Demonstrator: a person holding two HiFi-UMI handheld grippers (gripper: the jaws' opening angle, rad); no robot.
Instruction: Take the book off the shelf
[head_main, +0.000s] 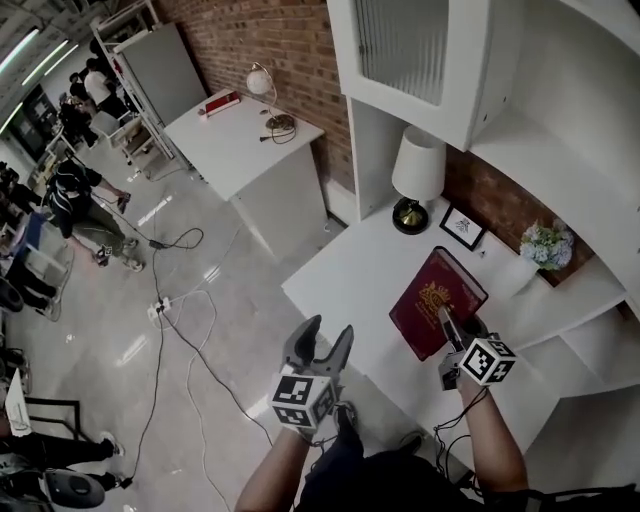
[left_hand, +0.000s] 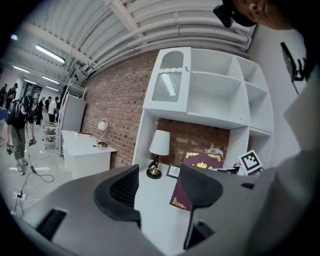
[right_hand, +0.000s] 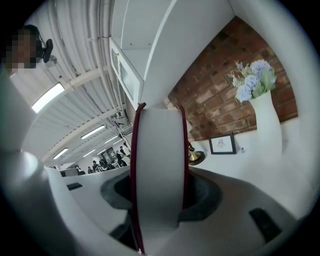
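A white shelf unit (left_hand: 210, 95) stands against a red brick wall, and the smooth white table (head_main: 345, 290) at its foot carries a lamp (head_main: 417, 170). The book (head_main: 437, 300), a maroon hardback with gold ornament, is out of the compartments and held tilted over the table just in front of the lamp. The right gripper (head_main: 447, 325) is clamped on the book's near edge, pads on both covers with the pale page block between, so its long axis runs from that gripper toward the lamp. The left gripper (head_main: 325, 345) hangs empty and wide, farther from the lamp, past the table's edge.
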